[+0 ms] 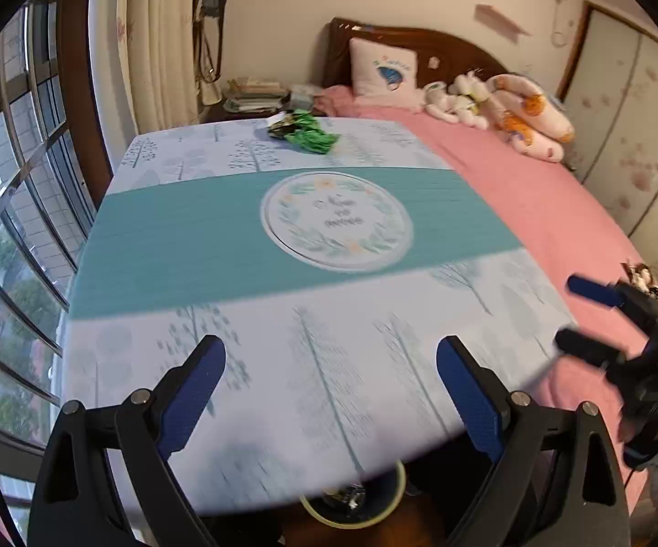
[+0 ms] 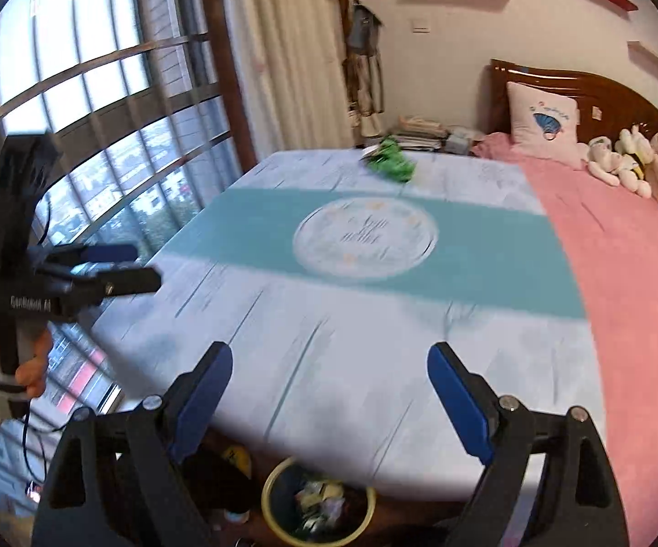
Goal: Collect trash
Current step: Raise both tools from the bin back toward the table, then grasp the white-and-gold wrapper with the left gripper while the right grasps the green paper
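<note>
Wrappers [image 1: 303, 132] — green heap, far edge of cloth [image 1: 283, 364], unreached. Bin [image 2: 278, 492] — near, below the bed foot, ready to receive. Left gripper [image 1: 331, 380], right gripper [image 2: 329, 387] — jaws spread wide, empty.

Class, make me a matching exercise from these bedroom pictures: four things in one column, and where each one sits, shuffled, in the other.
Things:
1. crumpled green wrappers
2. round yellow-rimmed waste bin
3. white embroidered square pillow
4. stack of books and papers

Places:
A. on the floor at the bed's near end
B. against the dark wooden headboard
C. on the far end of the tree-print sheet
D. on the bedside stand by the curtain

Pairs: 1-C, 2-A, 3-B, 4-D
</note>
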`<state>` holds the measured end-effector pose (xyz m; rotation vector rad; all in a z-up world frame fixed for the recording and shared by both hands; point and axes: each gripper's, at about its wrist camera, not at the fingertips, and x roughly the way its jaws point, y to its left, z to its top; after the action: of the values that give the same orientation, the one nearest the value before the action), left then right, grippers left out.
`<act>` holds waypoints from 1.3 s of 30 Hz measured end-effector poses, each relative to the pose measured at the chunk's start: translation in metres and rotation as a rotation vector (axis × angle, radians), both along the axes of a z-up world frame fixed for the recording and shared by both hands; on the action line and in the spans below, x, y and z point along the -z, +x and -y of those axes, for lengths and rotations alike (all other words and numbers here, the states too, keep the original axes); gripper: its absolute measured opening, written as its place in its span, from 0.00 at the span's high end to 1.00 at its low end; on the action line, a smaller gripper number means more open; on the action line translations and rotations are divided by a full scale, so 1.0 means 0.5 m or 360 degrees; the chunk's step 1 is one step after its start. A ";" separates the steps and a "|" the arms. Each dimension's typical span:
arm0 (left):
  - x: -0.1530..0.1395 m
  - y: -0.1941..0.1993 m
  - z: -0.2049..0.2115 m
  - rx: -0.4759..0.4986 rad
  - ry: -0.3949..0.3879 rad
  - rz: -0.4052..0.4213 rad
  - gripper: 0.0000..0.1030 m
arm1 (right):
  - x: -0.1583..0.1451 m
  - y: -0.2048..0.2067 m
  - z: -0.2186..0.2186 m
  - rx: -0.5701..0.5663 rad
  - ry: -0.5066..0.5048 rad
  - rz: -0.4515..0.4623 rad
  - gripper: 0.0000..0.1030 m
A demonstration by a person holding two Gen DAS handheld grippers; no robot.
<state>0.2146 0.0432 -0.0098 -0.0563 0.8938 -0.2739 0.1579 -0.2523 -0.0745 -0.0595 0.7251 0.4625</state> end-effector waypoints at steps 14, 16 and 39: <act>0.013 0.439 -0.047 -0.0214 0.0237 -0.0077 0.22 | -0.027 0.505 -0.050 0.0202 0.0004 -0.0085 0.15; 0.022 0.501 -0.050 -0.0209 0.0222 -0.0083 0.22 | -0.014 0.560 -0.063 0.0197 0.0007 -0.0100 0.15; 0.120 0.845 0.002 -0.0095 0.0096 -0.0091 0.22 | 0.169 0.885 -0.140 0.0074 0.0037 -0.0415 0.59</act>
<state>0.6371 0.0422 -0.0697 -0.0351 0.9553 -0.1906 0.6004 -0.1825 -0.1589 0.0407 0.9747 0.4387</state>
